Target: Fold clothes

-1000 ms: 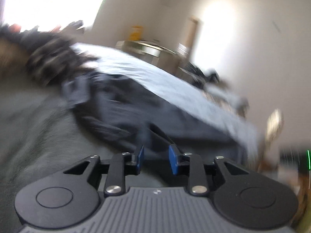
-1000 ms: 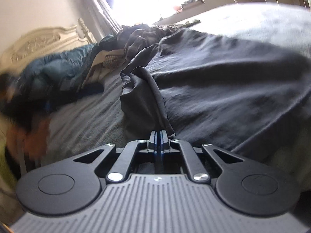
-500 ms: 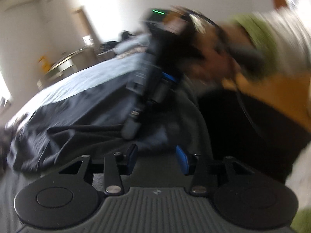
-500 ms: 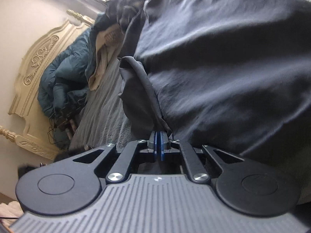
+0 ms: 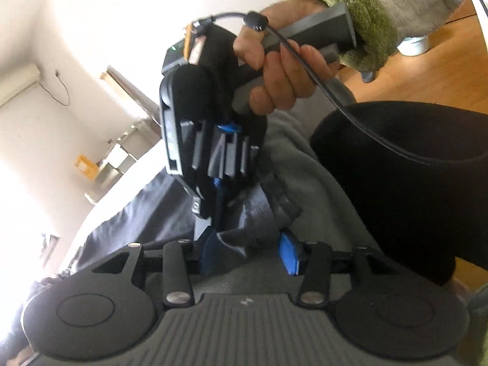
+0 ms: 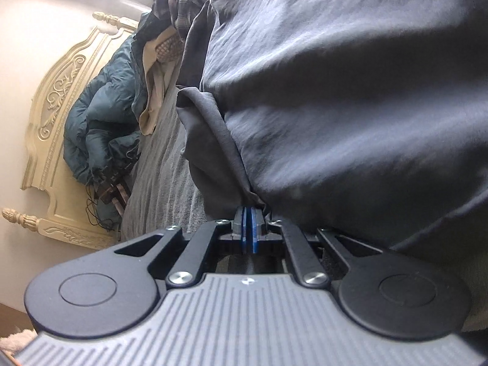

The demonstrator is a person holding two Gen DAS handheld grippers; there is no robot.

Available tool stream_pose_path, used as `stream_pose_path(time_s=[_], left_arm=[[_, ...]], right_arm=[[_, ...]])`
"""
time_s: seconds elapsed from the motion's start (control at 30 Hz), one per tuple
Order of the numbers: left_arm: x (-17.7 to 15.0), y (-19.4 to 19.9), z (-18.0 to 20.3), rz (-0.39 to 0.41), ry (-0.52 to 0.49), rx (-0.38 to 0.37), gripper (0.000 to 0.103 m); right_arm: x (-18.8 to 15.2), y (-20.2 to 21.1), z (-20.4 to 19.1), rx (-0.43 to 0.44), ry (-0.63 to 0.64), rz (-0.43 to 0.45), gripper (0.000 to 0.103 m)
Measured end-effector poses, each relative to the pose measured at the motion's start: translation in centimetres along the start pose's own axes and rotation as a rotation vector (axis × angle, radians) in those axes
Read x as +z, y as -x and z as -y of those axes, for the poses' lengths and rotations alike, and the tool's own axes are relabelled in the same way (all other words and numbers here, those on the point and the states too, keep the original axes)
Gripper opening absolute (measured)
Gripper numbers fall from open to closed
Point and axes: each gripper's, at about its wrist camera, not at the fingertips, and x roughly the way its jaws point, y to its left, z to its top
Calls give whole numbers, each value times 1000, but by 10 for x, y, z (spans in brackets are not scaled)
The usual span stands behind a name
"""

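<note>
Right wrist view: dark navy garment (image 6: 350,97), creased, spread on bed (image 6: 158,189); right gripper (image 6: 249,213) jaws pinching its bunched edge; left gripper (image 5: 247,253) jaws spread, having just been opening.

dark garment (image 6: 350,91): cut off at right and top edges | window (image 5: 18,201): blown out | right gripper (image 5: 218,201) tips: hidden in fabric

Light source: daylight floods in from the left in the left wrist view and from a window at the top left in the right wrist view.
Glare: the wall (image 5: 100,30) is blown out white.
Shadow: the dark garment (image 6: 350,91) shows soft grey sheen on its folds.
Blur: slight softness at the garment's right side.
Distortion: strong fisheye bending; the headboard (image 6: 58,116) tilts and curves.
</note>
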Motion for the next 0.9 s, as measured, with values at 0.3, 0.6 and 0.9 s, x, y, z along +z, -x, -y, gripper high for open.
stream_pose_path(time_s=[0.3, 0.6, 0.9], left_arm=[[3, -9, 13, 3, -28, -12, 47], [3, -21, 21, 18, -75, 2, 47], [11, -34, -1, -15, 137, -49, 27]], right_arm=[[6, -1, 7, 29, -66, -16, 1], [9, -2, 11, 46, -103, -29, 1], [6, 10, 23, 188, -168, 31, 9]])
